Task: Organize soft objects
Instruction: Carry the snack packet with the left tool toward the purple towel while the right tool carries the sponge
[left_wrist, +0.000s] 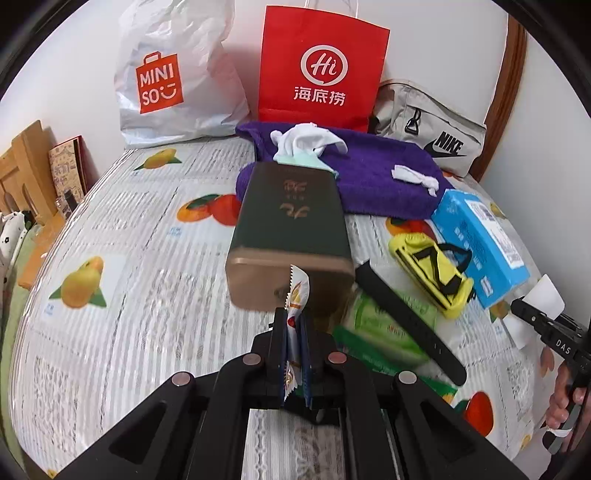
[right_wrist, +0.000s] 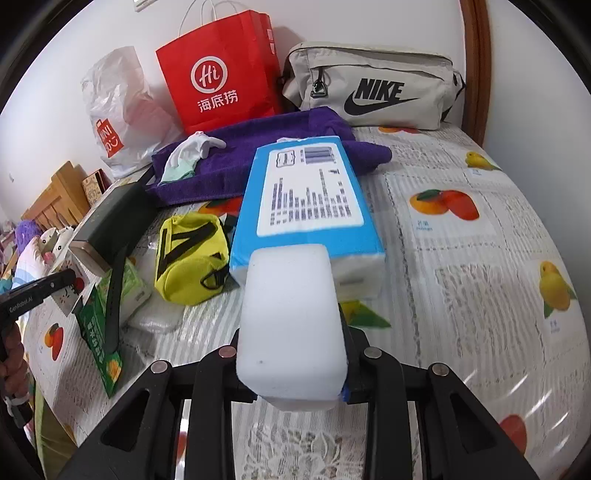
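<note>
In the left wrist view my left gripper is shut on a small white snack sachet with a red and orange print. It hovers just before a dark green tin with a gold lid. In the right wrist view my right gripper is shut on a white sponge block, which hides its fingertips. It hangs before a blue tissue pack. Behind lie a purple towel with a white glove on it and a yellow pouch. The right gripper also shows at the left view's right edge.
A fruit-print sheet covers the bed. Against the back wall stand a white Miniso bag, a red paper bag and a beige Nike bag. A black strap lies over a green packet. Wooden furniture stands at the left.
</note>
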